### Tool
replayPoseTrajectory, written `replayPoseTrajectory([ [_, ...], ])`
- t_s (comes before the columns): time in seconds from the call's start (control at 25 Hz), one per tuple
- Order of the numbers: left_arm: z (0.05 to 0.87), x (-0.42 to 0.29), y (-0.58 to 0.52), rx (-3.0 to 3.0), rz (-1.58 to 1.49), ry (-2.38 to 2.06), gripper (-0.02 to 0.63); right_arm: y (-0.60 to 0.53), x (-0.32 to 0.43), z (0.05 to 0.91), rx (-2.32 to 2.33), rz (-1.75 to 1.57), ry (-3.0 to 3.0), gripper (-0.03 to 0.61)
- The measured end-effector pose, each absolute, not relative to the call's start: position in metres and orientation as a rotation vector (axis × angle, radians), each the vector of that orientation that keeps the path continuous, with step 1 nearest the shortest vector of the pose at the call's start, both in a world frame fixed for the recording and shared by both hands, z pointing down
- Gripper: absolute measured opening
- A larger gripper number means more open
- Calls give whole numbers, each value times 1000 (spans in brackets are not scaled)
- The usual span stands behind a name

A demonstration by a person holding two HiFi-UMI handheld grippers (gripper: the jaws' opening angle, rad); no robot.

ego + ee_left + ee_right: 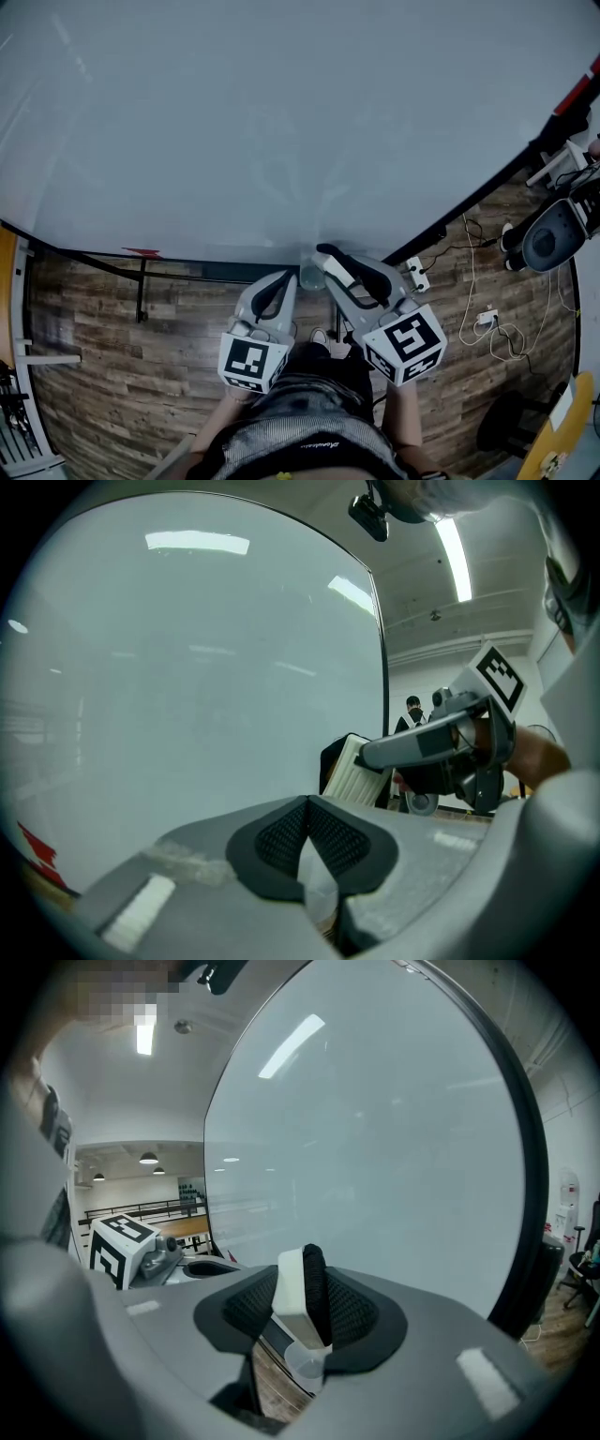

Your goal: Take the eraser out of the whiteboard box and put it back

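My right gripper (302, 1305) had its jaws pinching the eraser (302, 1286), 1 pad on the white side and 1 on the black side. The eraser stood on end in that grip, its long axis running up out of the pads, with the top end above them and the lower end below.

My left gripper (307, 806) had its jaws pressed together at the tips, with nothing between them. In the head view it sat just beside the right gripper, on its left.

Just past the eraser's lower end, and a little below it, was the whiteboard box (305, 1361), a small translucent cup at the bottom edge of the whiteboard (375, 1129). In the head view the box (311, 277) lay between my 2 sets of jaws, close to both.

I judged that the put-back turned on that 1 relation: the box's open mouth was under and slightly ahead of the eraser. The eraser was already on end, so the right hand needed only a short drop forward and down. The left hand was near the box but had no part in it.
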State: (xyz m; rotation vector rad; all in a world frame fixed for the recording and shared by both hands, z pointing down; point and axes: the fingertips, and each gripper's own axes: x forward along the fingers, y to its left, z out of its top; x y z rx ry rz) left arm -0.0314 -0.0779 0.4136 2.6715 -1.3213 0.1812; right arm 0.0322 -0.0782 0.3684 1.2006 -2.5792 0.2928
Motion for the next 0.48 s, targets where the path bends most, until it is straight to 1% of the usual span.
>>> replayPoseTrajectory([
  [0.48,410,-28,-77,2656,204,-1358,0,-78,32,371,1152,290,-2598,158],
])
